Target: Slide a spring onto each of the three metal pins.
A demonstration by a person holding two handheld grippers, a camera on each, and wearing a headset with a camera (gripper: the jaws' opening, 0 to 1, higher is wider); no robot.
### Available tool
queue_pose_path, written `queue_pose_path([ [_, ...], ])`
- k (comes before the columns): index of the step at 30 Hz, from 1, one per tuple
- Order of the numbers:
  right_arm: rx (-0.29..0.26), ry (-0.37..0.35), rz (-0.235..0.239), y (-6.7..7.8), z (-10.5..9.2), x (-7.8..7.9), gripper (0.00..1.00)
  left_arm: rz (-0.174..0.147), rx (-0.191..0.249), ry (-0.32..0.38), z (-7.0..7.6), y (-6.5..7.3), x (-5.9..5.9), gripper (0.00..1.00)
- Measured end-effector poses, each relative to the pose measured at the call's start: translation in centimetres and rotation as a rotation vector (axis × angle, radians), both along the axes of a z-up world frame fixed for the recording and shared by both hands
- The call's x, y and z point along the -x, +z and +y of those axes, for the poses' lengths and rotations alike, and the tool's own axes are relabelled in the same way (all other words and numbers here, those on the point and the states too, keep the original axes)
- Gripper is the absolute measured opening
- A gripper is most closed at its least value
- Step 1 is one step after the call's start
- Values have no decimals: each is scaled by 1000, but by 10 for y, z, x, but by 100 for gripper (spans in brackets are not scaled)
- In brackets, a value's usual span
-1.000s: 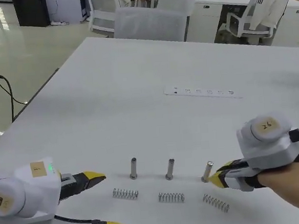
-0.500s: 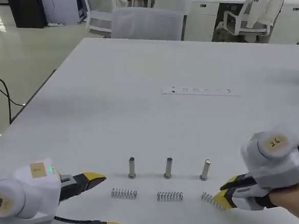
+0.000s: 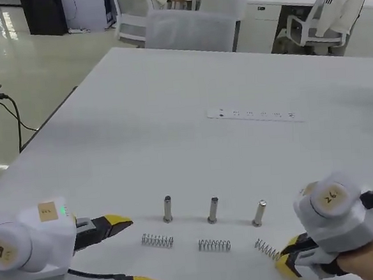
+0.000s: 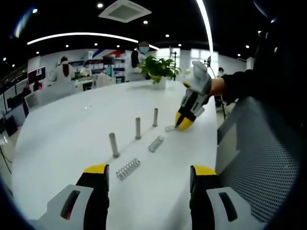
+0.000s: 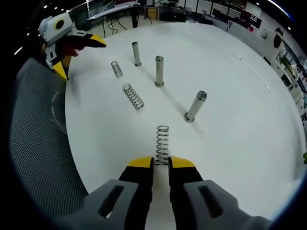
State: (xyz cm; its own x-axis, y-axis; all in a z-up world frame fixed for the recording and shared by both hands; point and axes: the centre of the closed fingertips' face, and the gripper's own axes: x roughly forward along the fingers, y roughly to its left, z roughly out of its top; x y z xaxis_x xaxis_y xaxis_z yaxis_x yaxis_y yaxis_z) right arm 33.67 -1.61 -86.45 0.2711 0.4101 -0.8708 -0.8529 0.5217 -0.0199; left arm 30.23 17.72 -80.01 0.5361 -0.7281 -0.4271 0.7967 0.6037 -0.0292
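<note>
Down and toward the person the right gripper (image 3: 290, 263) has dropped since a second ago, from beside the rightmost pin (image 3: 260, 213) to the near end of the rightmost spring (image 3: 266, 248). The left gripper (image 3: 133, 252) has kept its place.

In the head view, that pin, the middle pin (image 3: 213, 210) and the leftmost pin (image 3: 167, 208) stand upright and bare in a row across the white table (image 3: 172, 115). A spring lies flat just in front of each. The middle spring (image 3: 214, 245) and leftmost spring (image 3: 157, 241) have their long axes along the row, while the rightmost spring slants toward the right gripper. A round sticker (image 3: 332, 197) on the right gripper reads "26"; one on the left gripper reads "69". A white power strip (image 3: 255, 116) lies well behind the pins. The right gripper's body covers most of its tips here, so this view does not show how its jaws stand.

The left gripper view shows its own yellow-tipped jaws spread wide with nothing between them. The right gripper comes in from the right, tips down at the far spring.

The right gripper view shows what the head view hides: the two yellow tips are pressed onto the near end of the rightmost spring. That spring lies flat and points straight away along the jaws, with the rightmost pin just beyond it to the right.
</note>
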Motion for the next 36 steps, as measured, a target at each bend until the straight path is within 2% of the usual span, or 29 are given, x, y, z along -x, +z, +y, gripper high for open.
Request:
queue_pose_path([
  [7, 21, 8, -15, 1, -1, -1, 7, 1, 6, 7, -1, 0, 2, 64],
  [14, -16, 10, -17, 12, 9, 1, 7, -6, 20, 9, -2, 5, 2, 62],
  [17, -41, 18, -10, 18, 15, 4, 7, -7, 41, 4, -5, 9, 1, 61],
  [20, -72, 38, -2, 25, 24, 8, 7, -11, 51, -5, -7, 12, 0, 59],
  [29, -82, 137, -17, 43, 49, 21, 7, -2, 84, -57, -20, 18, 1, 52],
  [36, -75, 232, -28, 56, 69, 30, 7, 4, 65, -145, -37, 17, 3, 43],
])
